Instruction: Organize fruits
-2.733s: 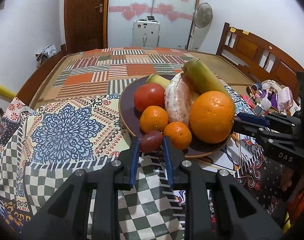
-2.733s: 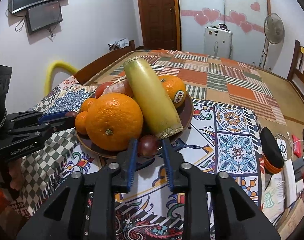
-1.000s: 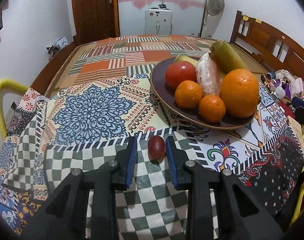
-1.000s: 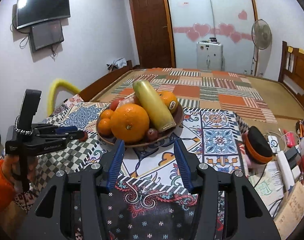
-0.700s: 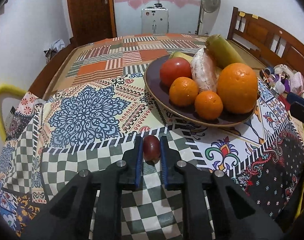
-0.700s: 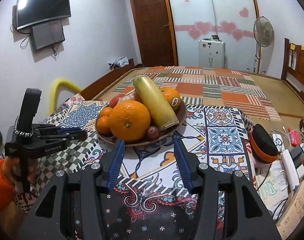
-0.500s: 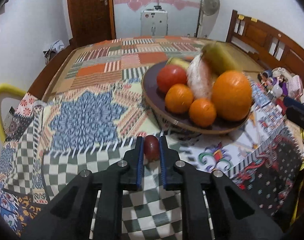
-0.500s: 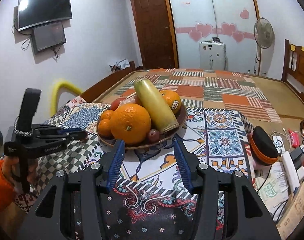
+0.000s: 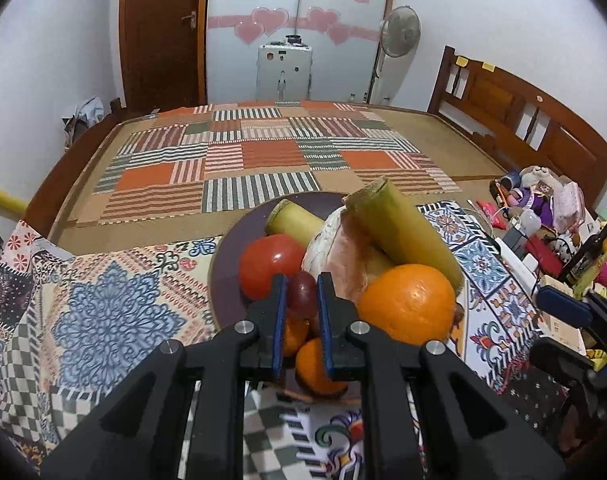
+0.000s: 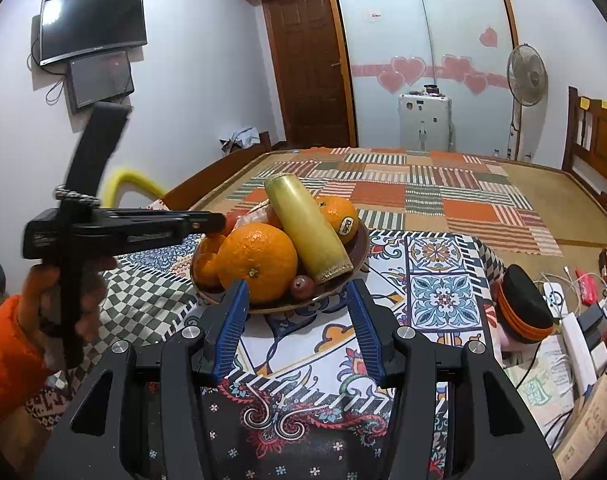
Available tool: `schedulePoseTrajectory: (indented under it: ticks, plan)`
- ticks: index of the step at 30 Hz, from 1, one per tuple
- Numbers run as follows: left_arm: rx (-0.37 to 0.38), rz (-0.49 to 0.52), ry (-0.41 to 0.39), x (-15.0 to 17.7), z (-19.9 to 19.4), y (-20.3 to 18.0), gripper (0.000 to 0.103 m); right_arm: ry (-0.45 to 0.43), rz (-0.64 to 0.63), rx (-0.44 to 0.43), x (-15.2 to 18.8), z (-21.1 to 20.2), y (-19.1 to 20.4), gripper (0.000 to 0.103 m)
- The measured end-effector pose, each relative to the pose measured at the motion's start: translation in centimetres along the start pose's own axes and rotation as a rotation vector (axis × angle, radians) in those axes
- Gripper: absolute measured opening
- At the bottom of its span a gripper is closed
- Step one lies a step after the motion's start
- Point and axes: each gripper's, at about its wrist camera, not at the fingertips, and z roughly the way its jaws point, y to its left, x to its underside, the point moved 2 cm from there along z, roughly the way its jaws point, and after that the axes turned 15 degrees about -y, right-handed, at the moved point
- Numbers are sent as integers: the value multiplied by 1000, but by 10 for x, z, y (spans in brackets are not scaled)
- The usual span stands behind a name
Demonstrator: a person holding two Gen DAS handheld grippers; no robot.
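My left gripper (image 9: 299,298) is shut on a small dark red fruit (image 9: 302,294) and holds it above the brown plate (image 9: 227,268) of fruit. The plate holds a tomato (image 9: 269,264), a big orange (image 9: 407,304), small oranges (image 9: 315,364), a peeled pomelo piece (image 9: 339,256) and green stalks (image 9: 403,228). My right gripper (image 10: 299,312) is open and empty in front of the plate (image 10: 357,248); another dark red fruit (image 10: 302,287) lies at the plate's near rim. The left gripper (image 10: 207,222) shows over the plate's left side in the right wrist view.
A patterned cloth (image 9: 103,312) covers the table, with a striped patchwork mat (image 9: 263,156) behind the plate. Toys, cables and a bottle (image 9: 583,256) crowd the right edge. A black and orange cap-shaped object (image 10: 521,306) sits right of the plate.
My left gripper closed on the dark red fruit on the checked cloth, lifted it and carried it forward over the plate. The right gripper stayed open and drew slightly nearer the plate.
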Motion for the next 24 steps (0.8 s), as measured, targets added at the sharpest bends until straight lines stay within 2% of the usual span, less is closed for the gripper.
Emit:
schedulePoseTrajectory:
  ticks: [4,7,13,17,21,24]
  plan:
    - [-2,22,-13,2,3,-5,17,-8,-1,0,-1,0,-1,48]
    - [12,22,-14,4,-2,-5,27,-13,5,-1,-3,-1,-2,48]
    - [20,25,-92,3,-49,-6,30,-44,5,3,-15,-14,2,48]
    - [8,46,-237,-10,-116,-16,30,-96,-9,8,-32,-33,12,48]
    - [-13,60,-376,-23,-184,-30,30,-187,-37,16,-56,-69,32,48]
    - [-35,60,-449,-28,-225,-37,30,-265,-59,29,-71,-102,50,48]
